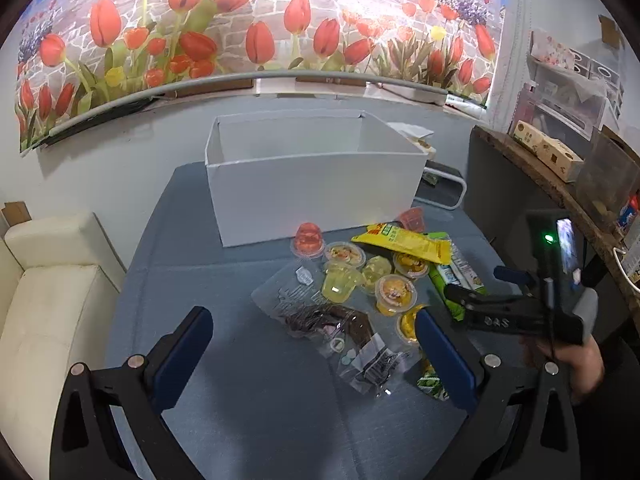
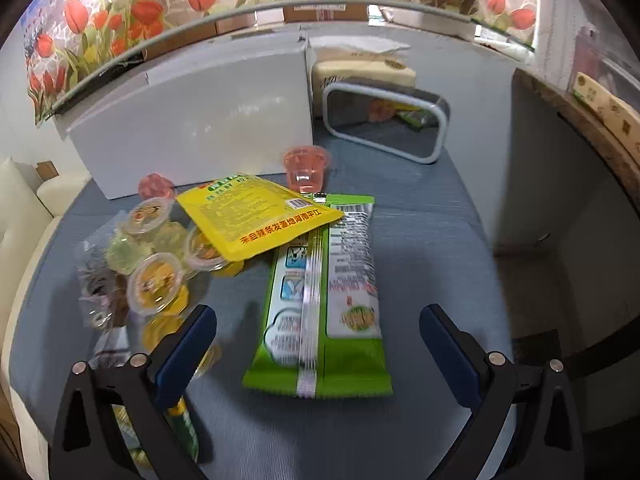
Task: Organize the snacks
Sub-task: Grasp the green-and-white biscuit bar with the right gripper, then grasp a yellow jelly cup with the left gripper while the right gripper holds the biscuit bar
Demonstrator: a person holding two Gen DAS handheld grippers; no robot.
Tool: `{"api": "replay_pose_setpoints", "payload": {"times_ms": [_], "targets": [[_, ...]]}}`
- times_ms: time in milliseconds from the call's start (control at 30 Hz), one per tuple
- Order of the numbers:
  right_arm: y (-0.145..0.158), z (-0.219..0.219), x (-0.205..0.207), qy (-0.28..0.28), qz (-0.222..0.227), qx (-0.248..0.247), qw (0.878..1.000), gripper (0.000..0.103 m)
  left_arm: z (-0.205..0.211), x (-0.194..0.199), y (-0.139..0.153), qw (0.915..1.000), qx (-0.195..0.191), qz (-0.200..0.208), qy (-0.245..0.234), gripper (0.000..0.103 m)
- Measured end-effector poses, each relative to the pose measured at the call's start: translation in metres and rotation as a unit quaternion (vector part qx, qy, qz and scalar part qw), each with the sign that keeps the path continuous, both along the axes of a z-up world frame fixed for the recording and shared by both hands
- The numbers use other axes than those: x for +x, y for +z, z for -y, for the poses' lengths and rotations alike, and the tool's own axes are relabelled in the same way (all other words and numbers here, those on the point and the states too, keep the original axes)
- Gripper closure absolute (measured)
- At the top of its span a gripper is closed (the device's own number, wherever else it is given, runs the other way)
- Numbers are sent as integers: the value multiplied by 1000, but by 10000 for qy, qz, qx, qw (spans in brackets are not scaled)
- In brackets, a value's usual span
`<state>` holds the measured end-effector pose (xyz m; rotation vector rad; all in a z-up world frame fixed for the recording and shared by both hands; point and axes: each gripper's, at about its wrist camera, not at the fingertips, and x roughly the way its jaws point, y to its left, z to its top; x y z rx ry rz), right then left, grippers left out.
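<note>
A pile of snacks lies on the blue table in front of an open white box [image 1: 312,184]. A yellow packet [image 2: 256,216] rests on a green packet [image 2: 320,304], with several yellow jelly cups [image 1: 394,294], a red jelly cup [image 1: 308,240], a pink jelly cup [image 2: 306,166] and clear bags of dark snacks [image 1: 320,316] around them. My left gripper [image 1: 316,340] is open above the clear bags. My right gripper [image 2: 318,336] is open over the near end of the green packet, and also shows in the left wrist view [image 1: 480,292].
The white box also shows in the right wrist view [image 2: 192,120]. A white-framed mirror [image 2: 388,120] stands right of the box, a tissue pack [image 2: 360,72] behind it. A cream sofa [image 1: 48,288] is at the left. A wooden shelf [image 1: 560,184] with boxes runs along the right.
</note>
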<state>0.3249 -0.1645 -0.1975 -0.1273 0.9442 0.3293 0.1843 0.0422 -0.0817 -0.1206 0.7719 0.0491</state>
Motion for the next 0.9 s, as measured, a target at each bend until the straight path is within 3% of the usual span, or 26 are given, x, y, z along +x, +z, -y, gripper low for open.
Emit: {"api": "replay_pose_setpoints", "payload": {"times_ms": [67,133,233,367,567,700,900], "targets": [[-7,-1,8,-13,-86,9,10000,5,-2,-1,-3,10000,-14,-42,22,0],[-14,-3,16,-41,-247,-22,9997,18,-4,-2,-6,9999,-48,-88,34,0],[-16,-8,23,-63,-148,-275,9995,28,-5,0,-8,9999,-47,-120,40,0],[-16,-7,25,-11,-111,-201,9997,41,-3,1,-9,9999,-45,-140,-7,0],[-12,13,13,-134,-207,-143,9996,42,-2,6,-18,9996,-57,-264,-80,0],[-1,46,-10,-353,-175,195,9990,42,-2,11,-27,9993,-63,-332,-151,0],[25,72,-54,-334,91,646,9973,42,-13,41,-46,9982,283,-426,-315,0]]}}
